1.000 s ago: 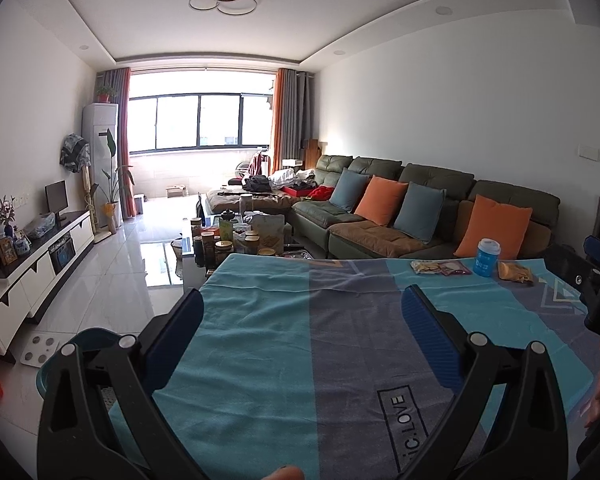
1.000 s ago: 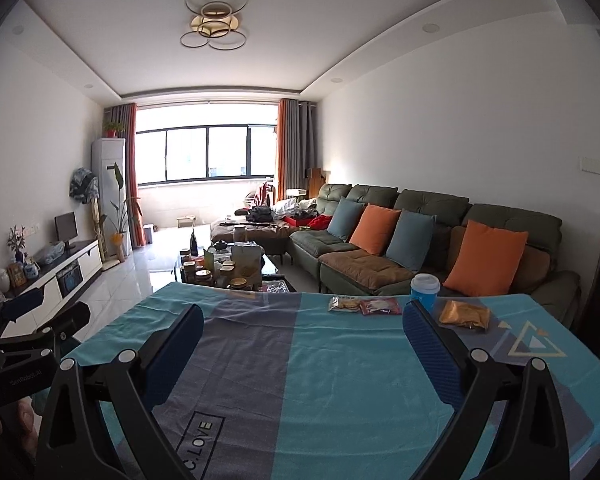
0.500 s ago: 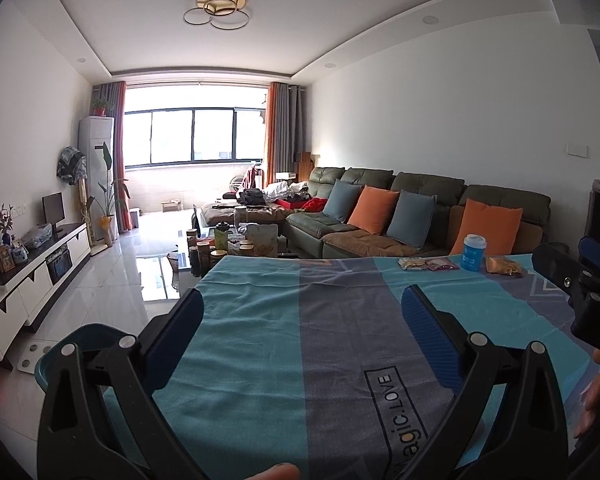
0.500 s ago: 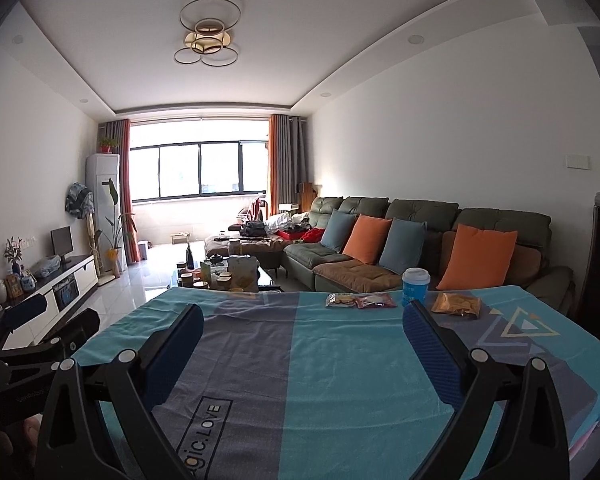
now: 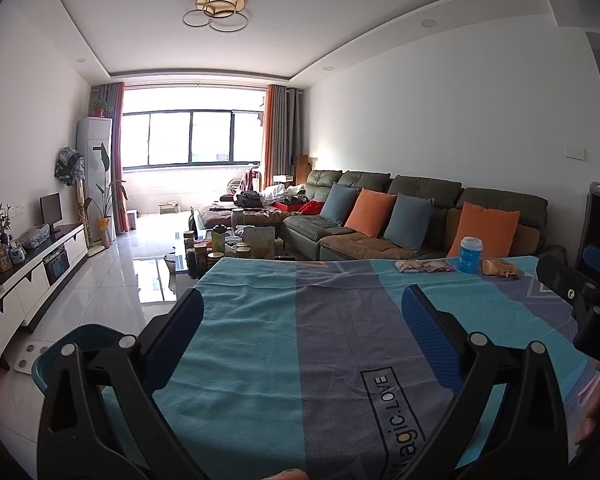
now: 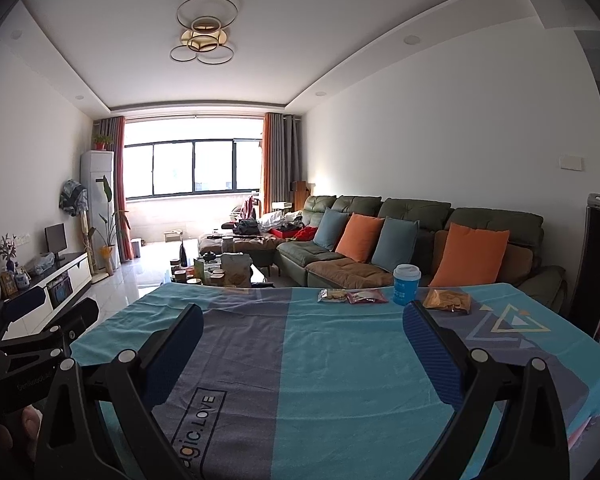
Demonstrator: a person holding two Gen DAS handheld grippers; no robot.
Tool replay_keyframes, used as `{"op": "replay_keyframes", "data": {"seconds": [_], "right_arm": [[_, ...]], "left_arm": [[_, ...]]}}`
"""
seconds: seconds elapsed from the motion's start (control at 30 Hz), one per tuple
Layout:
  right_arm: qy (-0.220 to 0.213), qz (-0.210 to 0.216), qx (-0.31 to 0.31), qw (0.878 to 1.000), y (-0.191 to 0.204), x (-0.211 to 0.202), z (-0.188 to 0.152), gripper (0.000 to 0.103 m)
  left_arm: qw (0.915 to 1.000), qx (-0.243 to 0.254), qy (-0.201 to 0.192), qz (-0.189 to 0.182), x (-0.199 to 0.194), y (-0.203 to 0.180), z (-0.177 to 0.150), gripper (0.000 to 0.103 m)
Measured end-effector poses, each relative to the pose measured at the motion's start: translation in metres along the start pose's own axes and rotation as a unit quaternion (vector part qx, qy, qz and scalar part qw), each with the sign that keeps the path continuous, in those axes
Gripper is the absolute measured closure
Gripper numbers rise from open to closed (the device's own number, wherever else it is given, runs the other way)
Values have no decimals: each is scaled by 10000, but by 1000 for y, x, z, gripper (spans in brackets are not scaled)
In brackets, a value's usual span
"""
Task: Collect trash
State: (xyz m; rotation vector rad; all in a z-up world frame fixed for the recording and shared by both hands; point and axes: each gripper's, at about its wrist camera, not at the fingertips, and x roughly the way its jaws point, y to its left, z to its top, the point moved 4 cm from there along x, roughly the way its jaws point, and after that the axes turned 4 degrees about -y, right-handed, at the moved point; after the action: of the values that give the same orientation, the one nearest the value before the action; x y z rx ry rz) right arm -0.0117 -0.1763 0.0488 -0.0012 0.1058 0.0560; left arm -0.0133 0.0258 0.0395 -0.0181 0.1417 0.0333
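On the tablecloth (image 6: 340,360), one blue cup (image 6: 406,284) and three snack packets were counted: a clear one (image 6: 332,295), a red one (image 6: 367,297) and a yellow one (image 6: 447,301). On the sofa (image 6: 416,216), four cushions were counted, two orange (image 6: 470,255) and two blue-grey (image 6: 394,243).

On the far side of the table (image 6: 340,360) we see two packets (image 6: 352,296), then a cup (image 6: 406,284) to their right, then a bag (image 6: 447,301) further right. Behind the table stands the sofa (image 6: 420,240), and left of the table a bin (image 5: 80,344)
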Motion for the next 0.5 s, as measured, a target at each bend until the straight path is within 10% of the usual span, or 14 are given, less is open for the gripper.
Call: {"op": "replay_keyframes", "data": {"seconds": [0.5], "right_arm": [[21, -17, -34, 10000, -2, 0, 2, 7]], "left_arm": [[10000, -9, 37, -2, 2, 1, -3, 5]]}}
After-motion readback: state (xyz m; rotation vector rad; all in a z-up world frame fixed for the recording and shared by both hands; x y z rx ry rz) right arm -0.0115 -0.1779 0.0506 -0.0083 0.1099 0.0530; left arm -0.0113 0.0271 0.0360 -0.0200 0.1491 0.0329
